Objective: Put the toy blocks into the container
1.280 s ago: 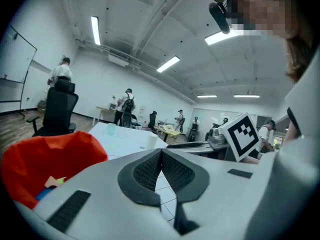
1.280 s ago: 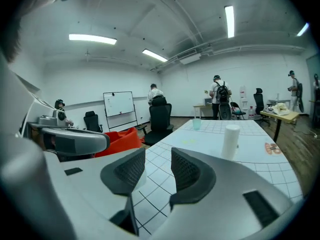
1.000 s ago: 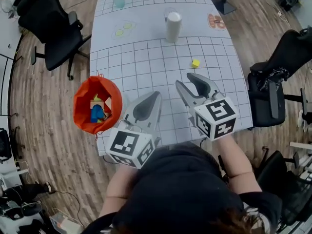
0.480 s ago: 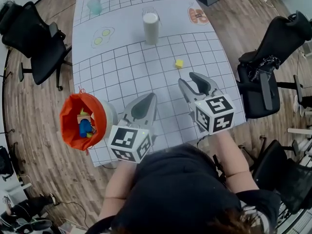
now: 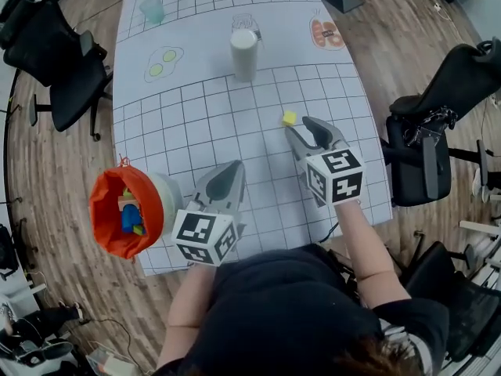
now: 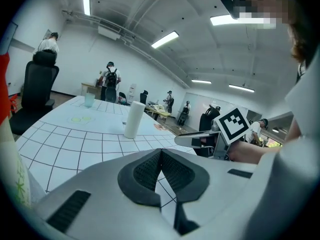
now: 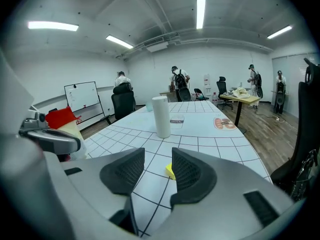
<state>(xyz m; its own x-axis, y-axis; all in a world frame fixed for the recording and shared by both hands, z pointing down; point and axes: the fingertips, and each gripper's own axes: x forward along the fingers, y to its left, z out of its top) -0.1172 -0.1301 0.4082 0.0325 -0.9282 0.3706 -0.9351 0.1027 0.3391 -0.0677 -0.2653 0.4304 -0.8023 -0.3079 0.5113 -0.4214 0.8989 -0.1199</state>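
Reaching over the gridded desk [image 5: 203, 116], the right gripper [image 5: 300, 125] lies low on the right side with its fingers [image 7: 192, 171] well apart and opening, gripping nothing. The one loose toy, a small yellow block [image 5: 290, 117], sits on the desk just past the tips of those fingers, a little to their left. In the right gripper view the yellow block [image 7: 170, 171] shows through the gap, partly hidden by the right-hand finger and not touched by either pad. The left gripper [image 5: 235, 165] rests nearer and further left. In the left gripper view its fingers [image 6: 145, 171] are pressed together along a thin seam, with nothing between them. An orange container [image 5: 102, 202] sits at the near left edge of the desk, just left of the left gripper, its mouth open to the head view. Several toy blocks [image 5: 131, 216] already lie inside it, a blue one and a yellow one among them. A tall white cylinder [image 5: 244, 53] stands upright toward the far middle of the desk, well apart from both grippers. A pale teal cup [image 5: 152, 8] stands at the far left corner. Black office chairs [image 5: 55, 49] flank the desk on both sides.
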